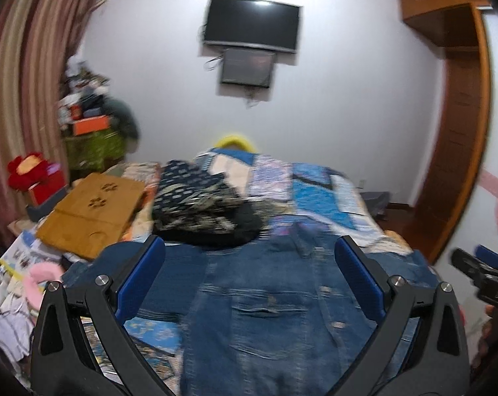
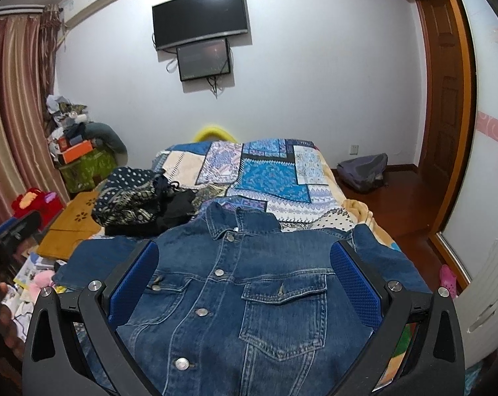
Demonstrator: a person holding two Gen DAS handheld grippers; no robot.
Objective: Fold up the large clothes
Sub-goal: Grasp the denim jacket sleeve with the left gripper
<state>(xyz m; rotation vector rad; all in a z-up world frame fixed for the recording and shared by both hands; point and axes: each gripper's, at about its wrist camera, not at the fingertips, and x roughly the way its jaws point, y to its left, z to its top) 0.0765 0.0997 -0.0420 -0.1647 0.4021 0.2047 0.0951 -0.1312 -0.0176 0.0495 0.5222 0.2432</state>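
Denim fills the near part of both views: a dark blue button-front denim jacket [image 2: 242,300] lies spread front-up on the bed, its collar toward the far wall and a flapped chest pocket facing up. The right gripper [image 2: 244,270] hangs over it with its blue-padded fingers [image 2: 354,283] spread wide, nothing between them. The left gripper [image 1: 249,274] is likewise wide apart above the jacket, gripping nothing; the left wrist view is smeared by motion, so finer detail there cannot be made out. Each gripper shows at the edge of the other's view.

Just beyond the jacket's left shoulder sits a heap of dark patterned and black clothes [image 2: 140,201], resting on the blue and white patchwork bedspread [image 2: 275,171] that covers the bed out to its far end. To the left of the heap lies a flat brown cardboard sheet with paw-shaped cut-outs [image 2: 74,221]. A red plush toy [image 2: 34,201] sits farther left, near the striped pink curtain [image 2: 8,115]. A grey bag [image 2: 364,170] lies on the wooden floor to the right of the bed. On the far white wall hang a black flat television [image 2: 199,16] and, touching its lower edge, a smaller dark screen [image 2: 204,59].
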